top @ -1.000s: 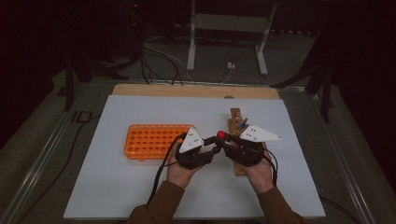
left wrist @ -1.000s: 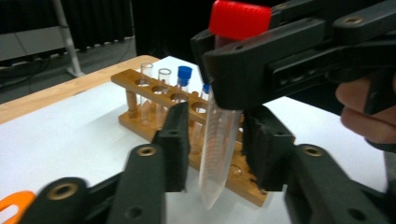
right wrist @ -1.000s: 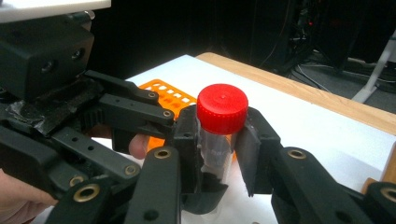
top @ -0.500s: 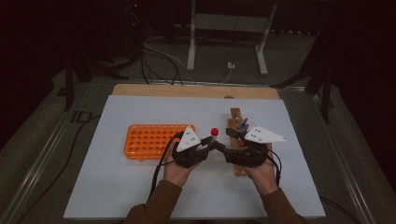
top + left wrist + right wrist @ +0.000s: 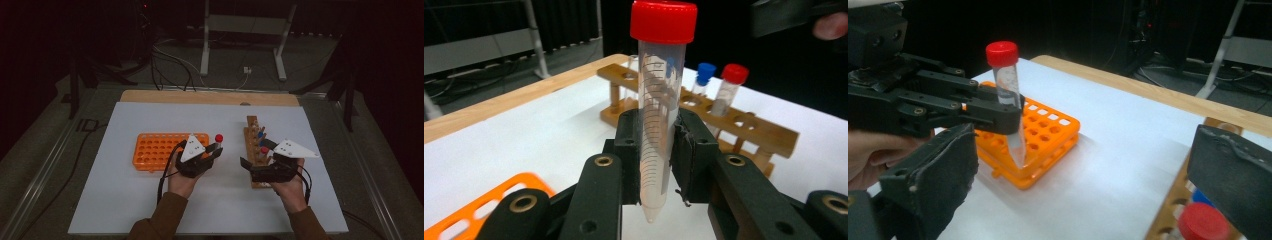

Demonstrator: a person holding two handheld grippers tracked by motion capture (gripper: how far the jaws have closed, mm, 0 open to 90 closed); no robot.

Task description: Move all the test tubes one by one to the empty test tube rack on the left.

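Left tongs (image 5: 659, 165) are clamped on the red-capped tube (image 5: 659, 100), held upright above the surface (image 5: 225, 210), between wooden rack (image 5: 255, 150) and orange rack (image 5: 155, 150). Right tongs (image 5: 1088, 190) have just been opening, nothing between them. Handover looks done; seating the tube in the orange rack remains.

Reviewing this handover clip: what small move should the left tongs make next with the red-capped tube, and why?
Probably carry the tube toward the orange rack. The left tongs clamp it upright, clear of the table; the right tongs, whose jaws have just been opening, stand wide with nothing between them near the wooden rack.
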